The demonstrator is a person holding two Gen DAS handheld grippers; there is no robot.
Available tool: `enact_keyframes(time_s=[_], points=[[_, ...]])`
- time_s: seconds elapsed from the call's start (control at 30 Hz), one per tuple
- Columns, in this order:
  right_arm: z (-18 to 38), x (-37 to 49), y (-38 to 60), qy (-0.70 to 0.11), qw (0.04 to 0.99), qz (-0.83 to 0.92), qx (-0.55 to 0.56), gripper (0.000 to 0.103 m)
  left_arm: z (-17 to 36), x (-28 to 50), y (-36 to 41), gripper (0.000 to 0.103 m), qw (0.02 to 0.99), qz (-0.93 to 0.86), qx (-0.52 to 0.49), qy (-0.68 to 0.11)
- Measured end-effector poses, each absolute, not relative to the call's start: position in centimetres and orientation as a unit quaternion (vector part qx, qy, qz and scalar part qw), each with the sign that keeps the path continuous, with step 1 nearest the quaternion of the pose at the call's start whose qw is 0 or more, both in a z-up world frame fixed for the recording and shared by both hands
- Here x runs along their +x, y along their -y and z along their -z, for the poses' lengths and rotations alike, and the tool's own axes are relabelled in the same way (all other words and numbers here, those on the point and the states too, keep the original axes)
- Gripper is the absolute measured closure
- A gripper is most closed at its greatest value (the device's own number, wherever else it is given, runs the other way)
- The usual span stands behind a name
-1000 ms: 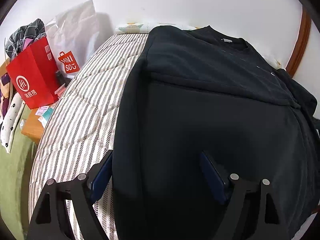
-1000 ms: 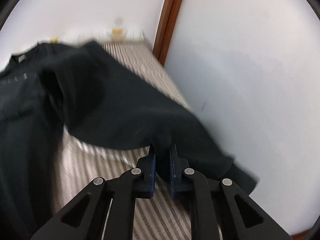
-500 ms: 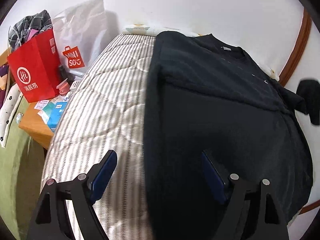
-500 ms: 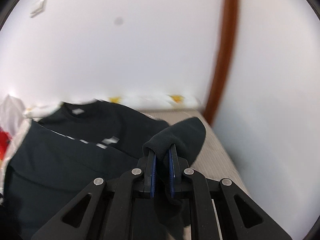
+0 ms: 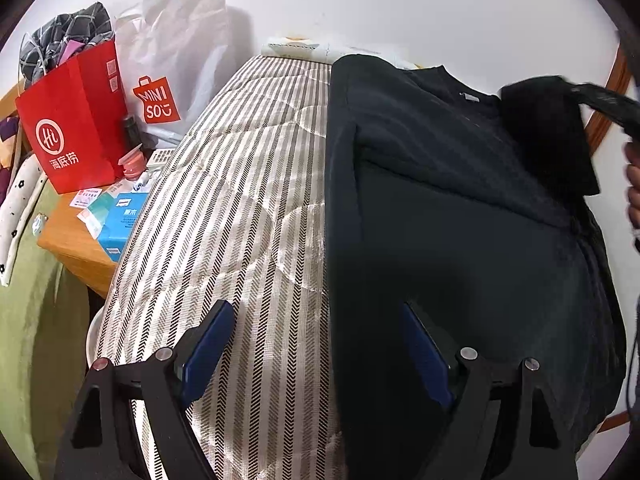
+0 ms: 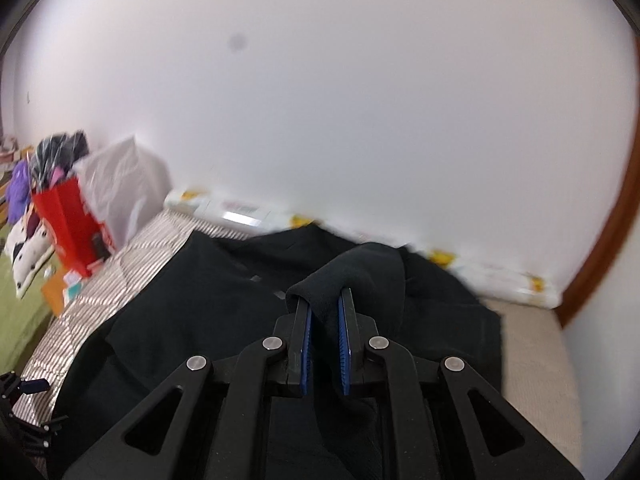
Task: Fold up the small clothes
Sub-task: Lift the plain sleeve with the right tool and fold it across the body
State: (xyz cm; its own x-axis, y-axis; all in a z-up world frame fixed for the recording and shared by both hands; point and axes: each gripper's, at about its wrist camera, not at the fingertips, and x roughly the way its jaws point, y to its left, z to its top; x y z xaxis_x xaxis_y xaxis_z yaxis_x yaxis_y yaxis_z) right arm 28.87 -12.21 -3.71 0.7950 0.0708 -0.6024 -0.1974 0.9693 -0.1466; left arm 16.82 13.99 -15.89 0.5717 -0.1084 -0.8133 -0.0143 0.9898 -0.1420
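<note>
A wide strip of bare striped quilted mattress (image 5: 248,216) lies open left of the black sweatshirt (image 5: 460,240). Beyond its left edge, a red paper bag (image 5: 72,120) and white plastic bag (image 5: 180,52) crowd the wooden table (image 5: 76,248).

Black sweatshirt (image 5: 460,240), plain, small pale neck label; same black in the right wrist view (image 6: 240,300). Bed cover (image 5: 240,208): beige and white stripes with dark herringbone bands. Left claw (image 5: 316,348) and right claw (image 6: 325,320): black frames, blue pads, silver pins. Red paper bag (image 5: 72,120) with white round logo and white characters. White plastic bag (image 5: 180,48) with a red-orange shopping-bag logo, white lettering. Grey-and-black checked cloth (image 5: 68,36) poking out of the red bag. Side worktop (image 5: 76,240) orange-brown wood; light blue box (image 5: 120,220) on it. Green fabric (image 5: 36,320) at left, white cloth with black spots (image 5: 16,204). Wall (image 6: 360,100) white, door trim (image 6: 608,232) reddish brown.
</note>
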Motion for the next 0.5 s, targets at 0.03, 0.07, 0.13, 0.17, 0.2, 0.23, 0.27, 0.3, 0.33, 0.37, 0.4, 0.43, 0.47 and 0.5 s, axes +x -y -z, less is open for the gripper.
enact_keyframes(time_s=[0.03, 0.07, 0.13, 0.17, 0.2, 0.23, 0.27, 0.3, 0.33, 0.37, 0.4, 0.43, 0.47, 0.5], points=[[5.0, 29.7, 11.6, -0.325, 0.937, -0.074, -0.105, 0.091, 15.9, 16.8, -14.0, 0.020, 0.884, 0.027, -0.064, -0.463], [6.1, 30.3, 11.4, -0.334, 0.934, -0.073, -0.107, 0.090, 15.9, 16.8, -14.0, 0.020, 0.884, 0.028, -0.061, -0.463], [8.6, 31.3, 11.3, -0.358, 0.925, -0.077, -0.104, 0.089, 16.0, 16.9, -13.9, 0.020, 0.883, 0.028, -0.055, -0.465], [9.7, 31.6, 11.4, -0.376, 0.917, -0.084, -0.101, 0.088, 15.9, 16.9, -13.9, 0.020, 0.883, 0.027, -0.053, -0.466], [10.5, 31.5, 11.9, -0.387, 0.912, -0.093, -0.096, 0.083, 15.9, 17.0, -13.8, 0.020, 0.882, 0.026, -0.052, -0.467], [11.2, 31.4, 12.2, -0.399, 0.907, -0.105, -0.089, 0.077, 15.8, 17.0, -13.7, 0.020, 0.882, 0.027, -0.052, -0.468], [11.8, 31.1, 12.6, -0.408, 0.902, -0.112, -0.085, 0.061, 15.7, 17.1, -13.6, 0.020, 0.882, 0.027, -0.051, -0.468], [11.9, 30.6, 13.0, -0.410, 0.901, -0.114, -0.085, 0.046, 15.6, 17.2, -13.5, 0.020, 0.882, 0.029, -0.052, -0.467], [12.0, 29.7, 13.6, -0.407, 0.902, -0.119, -0.084, 0.040, 15.4, 17.2, -13.3, 0.020, 0.883, 0.030, -0.053, -0.466], [11.9, 28.9, 14.0, -0.404, 0.902, -0.125, -0.085, 0.032, 15.3, 17.3, -13.2, 0.020, 0.883, 0.032, -0.055, -0.464], [11.8, 27.9, 14.6, -0.401, 0.902, -0.132, -0.089, 0.031, 15.1, 17.3, -13.1, 0.020, 0.884, 0.036, -0.058, -0.463], [11.6, 27.0, 15.1, -0.395, 0.904, -0.135, -0.092, 0.031, 15.0, 17.4, -12.9, 0.020, 0.884, 0.039, -0.062, -0.462], [11.3, 26.0, 15.9, -0.387, 0.907, -0.134, -0.095, 0.030, 14.8, 17.4, -12.8, 0.020, 0.884, 0.042, -0.067, -0.460], [11.1, 25.2, 16.8, -0.380, 0.910, -0.132, -0.097, 0.029, 14.7, 17.4, -12.6, 0.020, 0.885, 0.045, -0.071, -0.459]])
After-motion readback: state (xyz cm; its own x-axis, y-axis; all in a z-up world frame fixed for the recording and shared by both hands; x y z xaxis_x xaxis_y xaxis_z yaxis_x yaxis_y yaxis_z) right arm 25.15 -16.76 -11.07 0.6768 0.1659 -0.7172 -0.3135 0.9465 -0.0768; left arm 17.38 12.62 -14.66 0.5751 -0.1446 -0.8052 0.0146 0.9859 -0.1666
